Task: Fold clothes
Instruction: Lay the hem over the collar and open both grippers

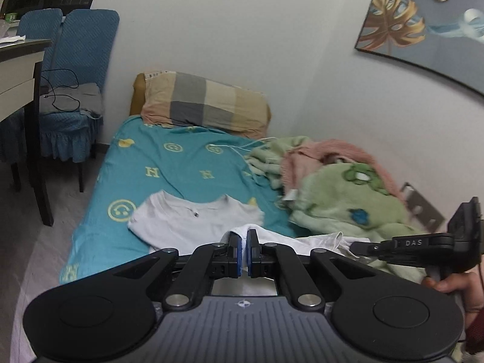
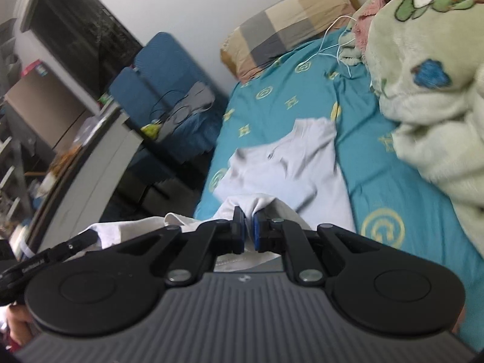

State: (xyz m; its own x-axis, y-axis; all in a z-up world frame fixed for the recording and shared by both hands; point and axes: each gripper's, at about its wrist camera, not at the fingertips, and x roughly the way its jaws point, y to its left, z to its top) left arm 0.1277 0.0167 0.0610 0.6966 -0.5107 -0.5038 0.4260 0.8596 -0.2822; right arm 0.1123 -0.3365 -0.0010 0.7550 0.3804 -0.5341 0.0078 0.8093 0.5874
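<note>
left gripper (image 1: 243, 236) and right gripper (image 2: 248, 222) are each clenched on the near hem of the pale t-shirt (image 1: 193, 220), lying on the teal bedsheet (image 1: 181, 163). best carry both corners level towards the collar.

matt soft cloth t-shirt (image 1: 193, 224) on smooth printed bedsheet (image 1: 181, 163); fuzzy fleece blanket (image 1: 341, 199); matt black plastic left gripper (image 1: 243, 236), blue pads (image 1: 239, 251).

Teal bedsheet (image 1: 181, 163) with yellow logos mid-frame; plaid pillow (image 1: 205, 106) at its far end against the wall. Green/pink fleece blanket (image 1: 341, 187) heaped right. Blue-covered chairs (image 1: 78, 69) upper left beside a desk (image 1: 21, 60). Leaf painting (image 1: 423, 21) upper right.
</note>
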